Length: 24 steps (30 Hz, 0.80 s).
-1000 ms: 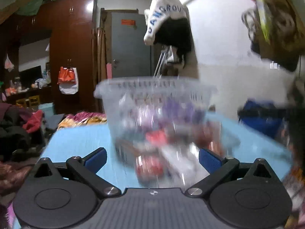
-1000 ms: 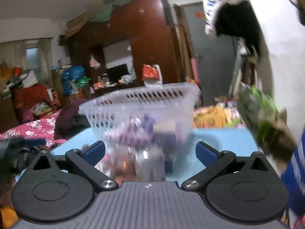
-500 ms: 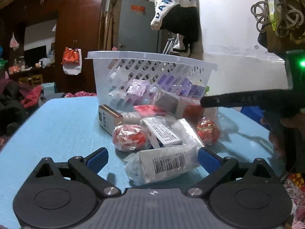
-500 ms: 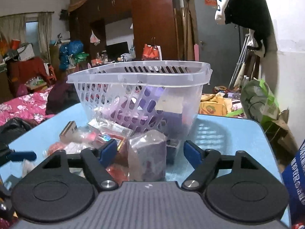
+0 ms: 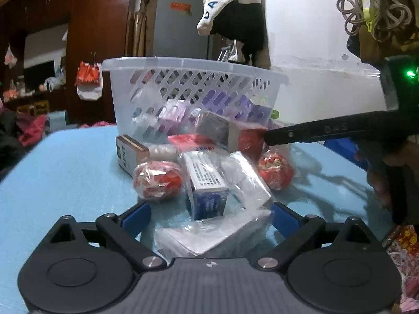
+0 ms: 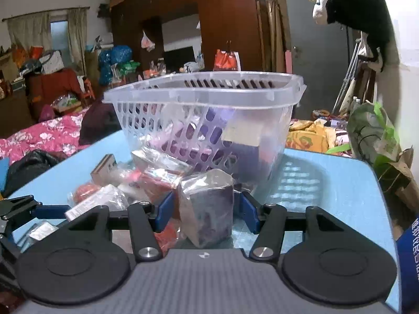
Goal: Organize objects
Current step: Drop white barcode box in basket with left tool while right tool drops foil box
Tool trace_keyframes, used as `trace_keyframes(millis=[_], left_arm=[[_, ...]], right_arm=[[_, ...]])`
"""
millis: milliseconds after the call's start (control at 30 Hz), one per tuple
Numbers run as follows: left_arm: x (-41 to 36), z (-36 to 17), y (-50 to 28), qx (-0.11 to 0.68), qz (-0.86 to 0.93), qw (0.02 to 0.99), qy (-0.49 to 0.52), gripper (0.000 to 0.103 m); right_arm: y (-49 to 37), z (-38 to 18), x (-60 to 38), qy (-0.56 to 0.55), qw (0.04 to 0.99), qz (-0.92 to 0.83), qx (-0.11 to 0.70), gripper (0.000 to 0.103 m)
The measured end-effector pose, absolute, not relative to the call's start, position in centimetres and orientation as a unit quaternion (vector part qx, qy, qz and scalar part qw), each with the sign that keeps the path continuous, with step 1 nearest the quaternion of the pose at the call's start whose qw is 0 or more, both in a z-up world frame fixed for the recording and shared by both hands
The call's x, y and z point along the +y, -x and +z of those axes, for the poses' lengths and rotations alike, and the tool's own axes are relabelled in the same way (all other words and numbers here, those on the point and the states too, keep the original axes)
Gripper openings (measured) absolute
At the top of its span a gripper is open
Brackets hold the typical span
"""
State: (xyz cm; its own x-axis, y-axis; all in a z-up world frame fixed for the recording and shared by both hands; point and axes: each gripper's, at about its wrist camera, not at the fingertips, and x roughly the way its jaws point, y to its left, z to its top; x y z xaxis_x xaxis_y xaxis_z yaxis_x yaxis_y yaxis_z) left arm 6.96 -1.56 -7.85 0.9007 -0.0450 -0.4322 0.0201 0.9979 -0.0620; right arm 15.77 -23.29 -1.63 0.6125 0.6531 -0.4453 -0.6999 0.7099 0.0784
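A clear slotted plastic basket (image 5: 193, 96) stands on the blue table (image 5: 65, 172), with purple packs inside; it also shows in the right wrist view (image 6: 207, 120). A pile of wrapped items lies in front of it: red balls (image 5: 157, 180), a blue-and-white box (image 5: 207, 183), a "MINT" box (image 5: 125, 154). My left gripper (image 5: 210, 216) is open around a plastic-wrapped white box (image 5: 214, 235). My right gripper (image 6: 207, 210) has its blue pads against a wrapped grey-purple block (image 6: 209, 209). The right gripper's finger (image 5: 314, 130) reaches into the pile.
A wardrobe (image 6: 227, 23) and grey door (image 5: 178, 23) stand behind. Clothes hang on the wall (image 5: 233, 7). A pink bed (image 6: 42, 136) lies left, bags (image 6: 377, 136) beyond the table's right edge. Bare blue table stretches left of the pile.
Both grippers moved down and in toward the pile. The right jaws narrowed onto the wrapped block. The white box now sits between the left fingers.
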Motion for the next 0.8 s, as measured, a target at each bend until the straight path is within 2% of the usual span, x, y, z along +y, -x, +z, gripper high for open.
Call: trace_keyframes(millis=[67, 100, 367, 800], left_arm=[[-1.5, -7.8, -6.7, 0.217, -0.021, 0.975, 0.027, 0.085], [-1.4, -7.8, -6.5, 0.216, -0.026, 0.976, 0.031, 0.080], [-0.4, -6.6, -4.6, 0.165, -0.034, 0.985, 0.025, 0.080], [3.0, -4.3, -2.7, 0.128, -0.039, 0.991, 0.032, 0.080]], right_arm=[[-16.0, -1.9, -23.1, 0.055, 0.893, 0.383, 0.229, 0.051], [-15.8, -1.9, -23.2, 0.056, 0.895, 0.380, 0.226, 0.050], [-12.3, 0.0, -25.3, 0.053, 0.915, 0.364, 0.168, 0.050], [-10.6, 2.4, -24.9, 0.036, 0.918, 0.369, 0.144, 0.050]])
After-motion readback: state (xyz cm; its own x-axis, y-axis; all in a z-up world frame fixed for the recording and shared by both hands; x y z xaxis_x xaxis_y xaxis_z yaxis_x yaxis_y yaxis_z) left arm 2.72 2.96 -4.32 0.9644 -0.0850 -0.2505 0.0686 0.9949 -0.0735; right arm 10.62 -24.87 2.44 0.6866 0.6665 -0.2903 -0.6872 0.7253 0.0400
